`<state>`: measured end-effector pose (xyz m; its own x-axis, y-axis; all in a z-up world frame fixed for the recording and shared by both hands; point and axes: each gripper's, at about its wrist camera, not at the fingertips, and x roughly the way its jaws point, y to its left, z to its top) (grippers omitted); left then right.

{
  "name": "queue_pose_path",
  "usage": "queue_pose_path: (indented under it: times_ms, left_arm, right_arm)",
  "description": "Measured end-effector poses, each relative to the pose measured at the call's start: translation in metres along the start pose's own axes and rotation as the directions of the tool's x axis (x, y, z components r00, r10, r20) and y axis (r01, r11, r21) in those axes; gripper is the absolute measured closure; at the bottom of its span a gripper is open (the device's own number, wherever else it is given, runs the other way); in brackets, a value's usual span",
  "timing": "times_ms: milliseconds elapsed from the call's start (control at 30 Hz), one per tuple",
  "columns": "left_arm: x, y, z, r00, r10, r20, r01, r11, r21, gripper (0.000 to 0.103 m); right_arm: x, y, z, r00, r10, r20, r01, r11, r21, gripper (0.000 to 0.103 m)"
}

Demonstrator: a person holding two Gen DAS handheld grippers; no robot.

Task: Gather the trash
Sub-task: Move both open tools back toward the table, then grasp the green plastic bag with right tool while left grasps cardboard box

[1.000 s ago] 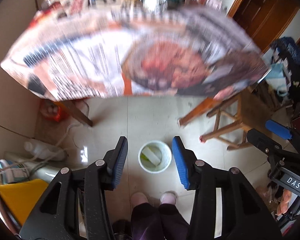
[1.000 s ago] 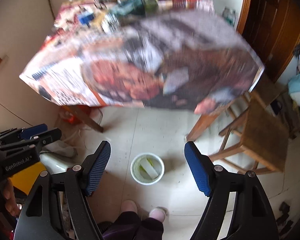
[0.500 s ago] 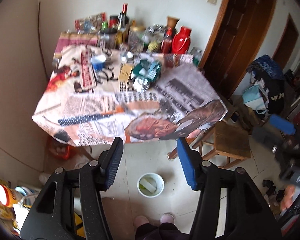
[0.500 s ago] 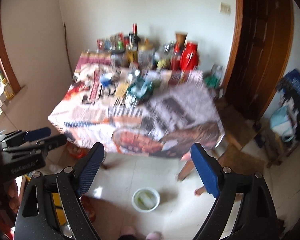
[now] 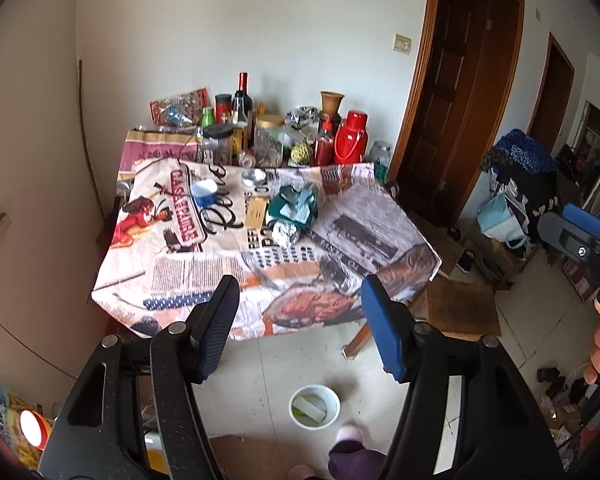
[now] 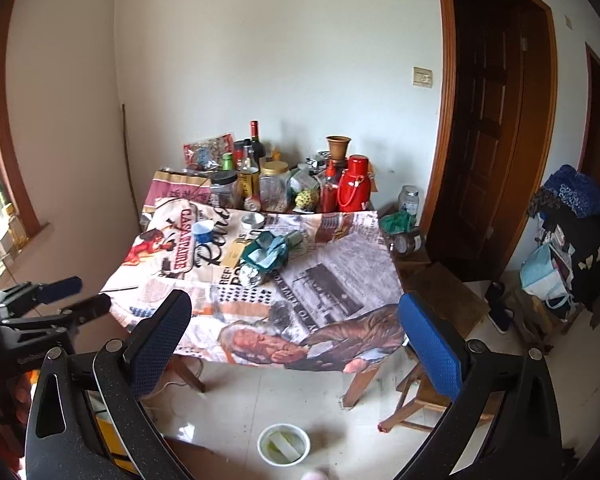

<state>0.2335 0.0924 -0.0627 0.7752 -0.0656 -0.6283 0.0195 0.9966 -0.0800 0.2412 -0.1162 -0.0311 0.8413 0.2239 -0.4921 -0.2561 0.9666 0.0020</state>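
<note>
A table [image 5: 204,280] with a printed cloth stands ahead; it also shows in the right wrist view [image 6: 340,280]. On it lie a crumpled green wrapper pile [image 5: 294,204] [image 6: 266,250], a ball of foil [image 5: 285,234] [image 6: 252,276], a yellow card [image 5: 256,210], a blue cup [image 5: 204,192] [image 6: 203,231] and a small tin [image 5: 253,177]. A white bowl-like bin [image 5: 314,406] [image 6: 284,448] with scraps sits on the floor near my feet. My left gripper [image 5: 300,324] and right gripper [image 6: 296,340] are both open and empty, held well back from the table.
Bottles, jars and a red thermos [image 5: 350,140] crowd the table's back edge. A wooden stool [image 6: 440,308] stands right of the table. Dark doors [image 6: 488,120] are at right, with bags and clothes [image 6: 568,248] beyond. The other gripper shows at each view's edge [image 5: 580,236] [image 6: 40,312].
Both grippers have risen and tilted up from looking down at the floor bin to facing the whole table and back wall. Both stayed open.
</note>
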Motion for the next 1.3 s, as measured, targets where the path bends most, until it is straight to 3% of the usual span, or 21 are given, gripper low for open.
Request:
queue_pose_path:
  times_ms: [200, 467, 633, 767, 1000, 1133, 1300]
  left_arm:
    - [0.024, -0.002, 0.024, 0.999, 0.04, 0.017, -0.04, 0.999, -0.002, 0.04]
    - [0.069, -0.01, 0.071, 0.994, 0.097, 0.05, -0.095, 0.994, -0.048, 0.04]
    - [0.094, -0.017, 0.101, 0.987, 0.145, 0.067, -0.14, 0.987, -0.082, 0.04]
    - [0.112, -0.016, 0.113, 0.977, 0.202, 0.07, -0.191, 0.972, -0.136, 0.04]
    - [0.147, 0.002, 0.117, 0.968, 0.251, -0.017, -0.25, 0.952, -0.179, 0.031]
    - [0.175, 0.026, 0.117, 0.965, 0.253, -0.065, -0.261, 0.941, -0.213, 0.009]
    - [0.218, 0.057, 0.124, 0.965, 0.225, -0.131, -0.247, 0.952, -0.182, 0.009]
  right_arm:
    - [0.022, -0.008, 0.013, 1.0, 0.007, 0.025, -0.004, 0.996, -0.089, 0.0]
    - [0.061, -0.03, 0.054, 0.993, 0.096, 0.067, -0.085, 0.985, -0.149, 0.0]
    - [0.088, -0.046, 0.078, 0.981, 0.189, 0.044, -0.18, 0.97, -0.162, 0.0]
    - [0.116, -0.056, 0.09, 0.979, 0.202, 0.028, -0.195, 0.967, -0.162, 0.0]
    - [0.175, -0.057, 0.09, 0.958, 0.269, -0.093, -0.28, 0.951, -0.133, 0.0]
    - [0.222, -0.055, 0.084, 0.925, 0.322, -0.204, -0.331, 0.944, -0.009, 0.0]
    - [0.273, -0.048, 0.076, 0.903, 0.329, -0.276, -0.304, 0.944, 0.133, 0.0]
